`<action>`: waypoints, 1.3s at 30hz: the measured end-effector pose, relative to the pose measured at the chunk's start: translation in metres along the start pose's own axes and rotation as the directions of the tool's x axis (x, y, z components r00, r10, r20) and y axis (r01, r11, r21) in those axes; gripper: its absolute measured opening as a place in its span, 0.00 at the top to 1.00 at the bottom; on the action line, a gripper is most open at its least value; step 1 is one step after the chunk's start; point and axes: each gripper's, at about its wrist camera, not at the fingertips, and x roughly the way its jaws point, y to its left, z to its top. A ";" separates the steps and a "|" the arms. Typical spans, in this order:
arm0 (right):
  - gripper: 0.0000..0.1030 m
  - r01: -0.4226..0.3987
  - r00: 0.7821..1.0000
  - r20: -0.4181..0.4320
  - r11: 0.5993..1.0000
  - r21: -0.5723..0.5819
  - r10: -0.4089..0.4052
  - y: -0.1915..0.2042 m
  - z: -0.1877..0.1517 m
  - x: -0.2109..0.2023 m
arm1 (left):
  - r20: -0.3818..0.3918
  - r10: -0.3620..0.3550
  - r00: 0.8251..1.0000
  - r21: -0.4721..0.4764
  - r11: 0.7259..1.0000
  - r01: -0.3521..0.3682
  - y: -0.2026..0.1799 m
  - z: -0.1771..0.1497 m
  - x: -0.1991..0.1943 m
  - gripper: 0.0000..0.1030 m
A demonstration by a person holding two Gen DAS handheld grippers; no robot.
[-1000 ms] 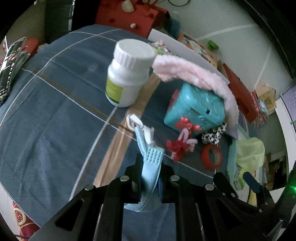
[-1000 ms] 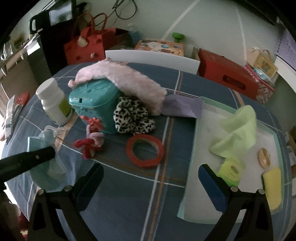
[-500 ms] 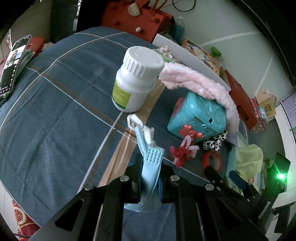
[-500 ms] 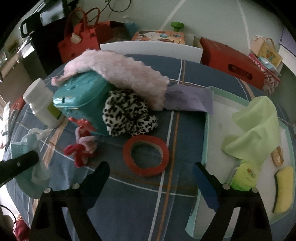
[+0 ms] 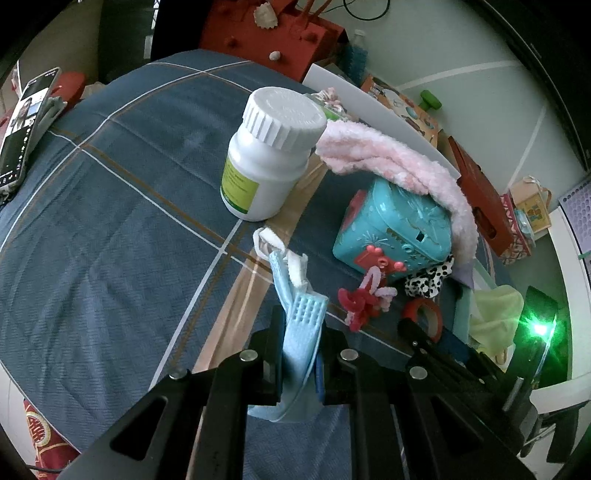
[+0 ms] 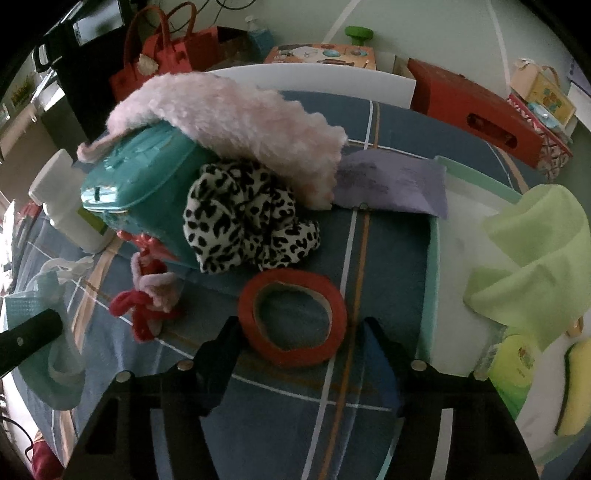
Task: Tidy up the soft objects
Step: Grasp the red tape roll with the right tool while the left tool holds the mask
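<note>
Left gripper (image 5: 301, 332) clamps a light-blue pleated face mask (image 5: 295, 343); right gripper (image 6: 299, 343), jaws closing, straddles a red tape ring (image 6: 293, 317) just beside the mask.

Pale green wall (image 6: 443, 33) — plaid-covered table (image 5: 110, 221) before it.

Before you, the tape ring (image 6: 291, 319) lies in front of the spotted scrunchie (image 6: 243, 218); the box (image 6: 140, 192) stands behind, the tray (image 6: 432, 266) to the right.
</note>
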 end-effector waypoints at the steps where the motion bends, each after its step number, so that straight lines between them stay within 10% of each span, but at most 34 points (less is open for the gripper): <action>1: 0.37 -0.001 1.000 0.001 1.000 -0.002 0.001 0.000 0.000 0.000 | 0.000 0.001 1.000 -0.002 1.000 -0.001 0.000 0.000 0.000 0.87; 39: 0.44 0.009 0.986 0.165 0.993 0.118 -0.028 -0.028 -0.005 -0.092 | 0.156 -0.042 0.987 0.125 0.992 0.023 -0.038 0.007 -0.051 0.87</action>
